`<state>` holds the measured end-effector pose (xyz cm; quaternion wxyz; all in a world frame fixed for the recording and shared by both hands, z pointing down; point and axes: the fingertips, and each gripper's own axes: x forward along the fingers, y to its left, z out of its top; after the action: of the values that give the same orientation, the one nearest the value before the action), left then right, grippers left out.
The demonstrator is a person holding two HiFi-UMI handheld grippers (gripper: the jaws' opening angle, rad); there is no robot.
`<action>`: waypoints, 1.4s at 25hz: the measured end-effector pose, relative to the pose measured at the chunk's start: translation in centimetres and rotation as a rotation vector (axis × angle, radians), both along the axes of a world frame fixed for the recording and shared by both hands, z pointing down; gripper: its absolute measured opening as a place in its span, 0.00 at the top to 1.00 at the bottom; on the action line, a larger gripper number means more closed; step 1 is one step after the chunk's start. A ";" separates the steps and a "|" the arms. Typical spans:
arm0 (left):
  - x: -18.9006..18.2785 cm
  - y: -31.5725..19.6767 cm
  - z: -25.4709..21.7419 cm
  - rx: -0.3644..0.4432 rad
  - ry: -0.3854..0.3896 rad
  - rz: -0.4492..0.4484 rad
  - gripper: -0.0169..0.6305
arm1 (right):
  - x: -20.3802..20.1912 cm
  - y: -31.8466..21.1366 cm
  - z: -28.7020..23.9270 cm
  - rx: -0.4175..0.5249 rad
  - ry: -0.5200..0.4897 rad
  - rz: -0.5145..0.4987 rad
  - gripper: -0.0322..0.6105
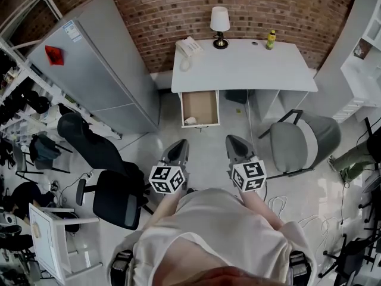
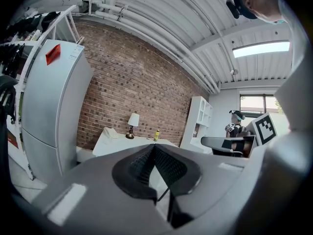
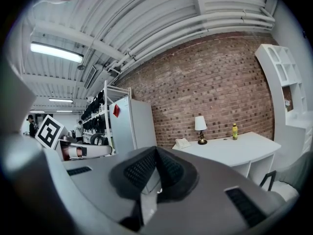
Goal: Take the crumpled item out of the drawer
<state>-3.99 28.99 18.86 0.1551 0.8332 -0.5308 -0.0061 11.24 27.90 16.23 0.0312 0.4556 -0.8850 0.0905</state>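
Both grippers closed and empty, well short of the desk (image 1: 244,70)
Left gripper (image 1: 178,143) and right gripper (image 1: 233,139) sit side by side, jaws pressed together, pointing at the far brick wall. Under the desk's left side the drawer (image 1: 201,103) is pulled out, and the crumpled item (image 1: 190,121) lies in its near left corner.

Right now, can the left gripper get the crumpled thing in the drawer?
Probably, once closer: the drawer is open, the crumpled item lies uncovered at its front, nothing blocks the way. The left gripper is shut, though.
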 end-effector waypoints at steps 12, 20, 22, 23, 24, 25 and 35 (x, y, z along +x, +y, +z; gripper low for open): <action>1.8 -0.6 1.4 -0.027 0.018 -0.021 0.96 | 1.1 -1.1 1.2 -0.016 0.018 -0.038 0.94; -0.8 -6.4 2.7 -0.033 0.038 -0.009 0.96 | -1.9 -5.8 1.8 -0.009 0.061 -0.047 0.94; -1.7 -8.9 3.0 -0.035 0.043 0.012 0.96 | -2.9 -7.9 2.1 -0.010 0.070 -0.034 0.94; -2.2 -10.3 3.0 -0.031 0.043 0.022 0.96 | -3.5 -9.2 2.1 -0.012 0.073 -0.024 0.94; -2.8 -11.8 2.8 -0.023 0.039 0.031 0.96 | -4.1 -10.4 2.2 -0.015 0.074 -0.014 0.94; -3.6 -13.3 2.5 -0.014 0.032 0.041 0.96 | -4.7 -11.8 2.1 -0.015 0.076 -0.002 0.94; -12.4 -27.3 1.6 0.030 -0.031 0.131 0.96 | -11.5 -23.2 1.8 -0.021 0.061 0.114 0.94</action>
<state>-16.37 1.71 20.44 0.1342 0.8683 -0.4775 0.0091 -0.25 4.70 17.99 0.0576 0.5073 -0.8554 0.0873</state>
